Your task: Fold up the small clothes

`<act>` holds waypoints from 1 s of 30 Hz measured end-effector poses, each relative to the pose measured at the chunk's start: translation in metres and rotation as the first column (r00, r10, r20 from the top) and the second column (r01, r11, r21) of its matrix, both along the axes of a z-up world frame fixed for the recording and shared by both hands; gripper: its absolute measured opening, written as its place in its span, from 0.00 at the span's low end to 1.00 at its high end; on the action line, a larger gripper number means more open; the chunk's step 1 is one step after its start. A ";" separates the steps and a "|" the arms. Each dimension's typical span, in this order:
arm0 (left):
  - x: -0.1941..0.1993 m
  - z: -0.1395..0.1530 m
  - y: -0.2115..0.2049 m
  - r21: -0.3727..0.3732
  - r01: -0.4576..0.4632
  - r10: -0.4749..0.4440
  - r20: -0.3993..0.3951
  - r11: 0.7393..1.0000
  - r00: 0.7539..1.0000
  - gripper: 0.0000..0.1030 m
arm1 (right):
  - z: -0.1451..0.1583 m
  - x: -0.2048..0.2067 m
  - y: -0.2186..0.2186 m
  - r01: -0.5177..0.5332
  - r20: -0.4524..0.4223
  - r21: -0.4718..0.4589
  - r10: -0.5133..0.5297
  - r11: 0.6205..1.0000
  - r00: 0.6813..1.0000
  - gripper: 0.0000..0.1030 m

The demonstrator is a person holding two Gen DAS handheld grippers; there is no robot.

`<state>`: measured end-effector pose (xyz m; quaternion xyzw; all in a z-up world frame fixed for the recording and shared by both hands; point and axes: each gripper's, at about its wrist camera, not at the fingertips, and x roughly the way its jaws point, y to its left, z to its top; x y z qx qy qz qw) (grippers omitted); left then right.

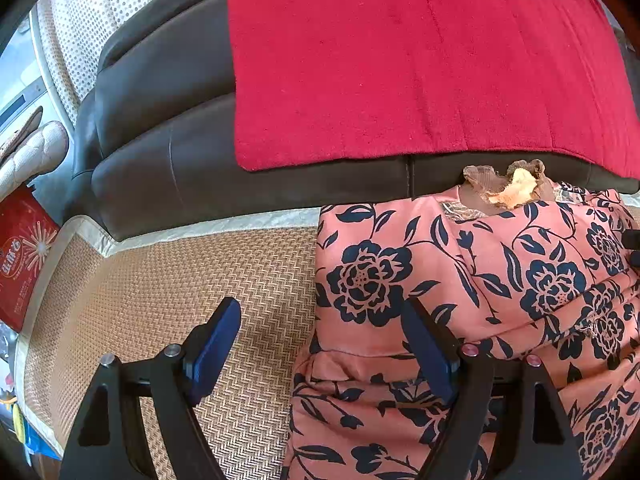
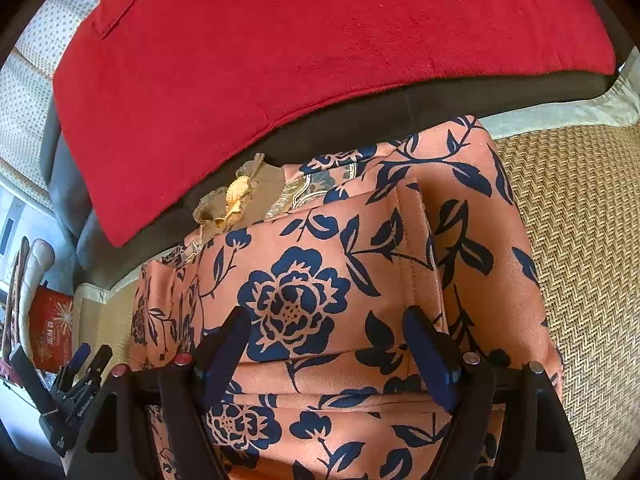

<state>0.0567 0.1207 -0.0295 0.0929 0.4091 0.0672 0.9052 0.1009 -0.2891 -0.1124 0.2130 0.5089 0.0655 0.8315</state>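
Note:
A salmon-pink garment with dark blue flowers (image 1: 460, 280) lies partly folded on a woven mat (image 1: 200, 280), with a gold-lace collar (image 1: 504, 184) at its far end against the sofa. My left gripper (image 1: 320, 344) is open and empty over the garment's left edge, its right finger above the cloth. My right gripper (image 2: 326, 348) is open and empty above the middle of the garment (image 2: 320, 280). The left gripper (image 2: 84, 364) also shows at the lower left of the right wrist view.
A red towel (image 1: 400, 72) covers a dark leather sofa cushion (image 1: 160, 120) right behind the garment. A red box (image 1: 24, 256) and a padded slipper (image 1: 32, 152) lie on the floor at the left. Bare mat (image 2: 580, 240) extends to the right.

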 end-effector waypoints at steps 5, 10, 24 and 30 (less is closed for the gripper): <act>0.003 -0.007 0.001 -0.004 -0.001 0.001 0.003 1.000 1.000 0.80 | 0.001 -0.001 0.000 -0.002 -0.002 -0.004 0.002 1.000 1.000 0.79; 0.002 -0.003 -0.001 -0.002 0.000 0.000 0.012 1.000 1.000 0.80 | 0.001 -0.002 -0.001 -0.004 -0.002 -0.004 0.004 1.000 1.000 0.79; -0.041 -0.005 0.039 -0.135 0.002 -0.011 -0.062 0.991 0.998 0.80 | 0.008 -0.025 -0.034 0.101 -0.011 0.009 -0.101 0.995 0.995 0.80; -0.149 -0.019 0.089 -0.345 -0.004 -0.046 -0.135 0.939 0.990 0.80 | 0.040 -0.139 -0.070 0.056 0.027 0.048 -0.057 0.997 0.998 0.83</act>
